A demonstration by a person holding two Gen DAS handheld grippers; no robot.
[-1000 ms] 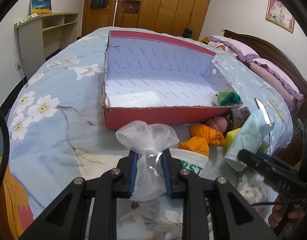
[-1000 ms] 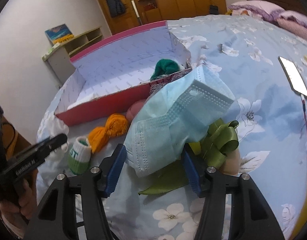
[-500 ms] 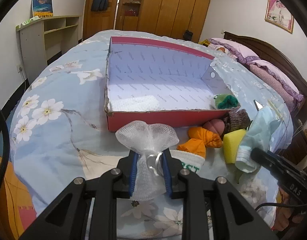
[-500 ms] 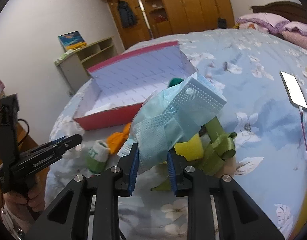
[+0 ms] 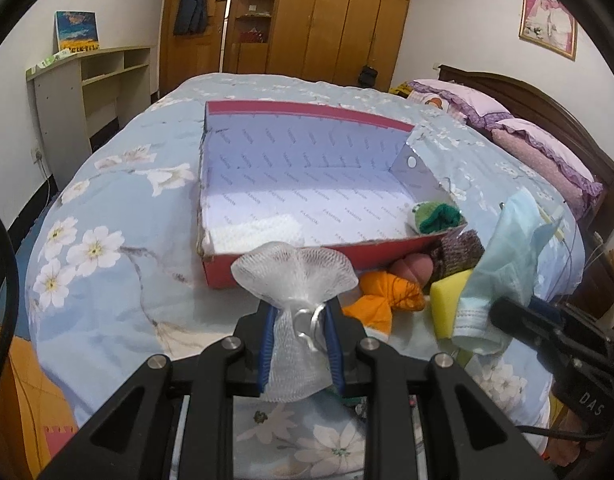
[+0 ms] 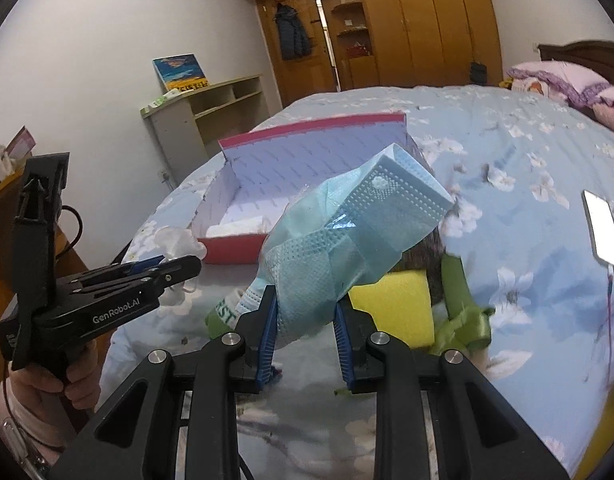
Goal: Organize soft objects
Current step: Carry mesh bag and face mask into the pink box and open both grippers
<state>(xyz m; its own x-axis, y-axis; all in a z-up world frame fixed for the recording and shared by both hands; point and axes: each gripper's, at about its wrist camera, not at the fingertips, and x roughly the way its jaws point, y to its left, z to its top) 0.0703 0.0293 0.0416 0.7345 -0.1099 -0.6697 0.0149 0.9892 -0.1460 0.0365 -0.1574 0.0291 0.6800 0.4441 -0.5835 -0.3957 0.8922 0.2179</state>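
Observation:
My left gripper point(image 5: 299, 320) is shut on a white mesh pouch point(image 5: 295, 280) and holds it above the bed, just in front of the red box point(image 5: 307, 184). My right gripper point(image 6: 305, 312) is shut on a light blue face mask point(image 6: 347, 232), lifted above the pile; the mask also shows in the left wrist view point(image 5: 503, 264). The box holds a green knit item point(image 5: 437, 216) in its right corner and a white cloth point(image 5: 259, 232). On the bed lie an orange item point(image 5: 387, 296), a yellow sponge point(image 6: 391, 308), a brown knit item point(image 5: 459, 248), a pink item point(image 5: 413, 266) and a green ribbon point(image 6: 463, 312).
A lit phone point(image 6: 603, 232) with a cable lies on the floral bedspread at the right. Pillows point(image 5: 539, 148) and the headboard are at the far right. A shelf unit point(image 5: 91, 92) stands left of the bed, wardrobes behind.
My right gripper has closed on the face mask and lifted it off the pile, uncovering the yellow sponge. My left gripper keeps holding the mesh pouch and has pulled back slightly from the box.

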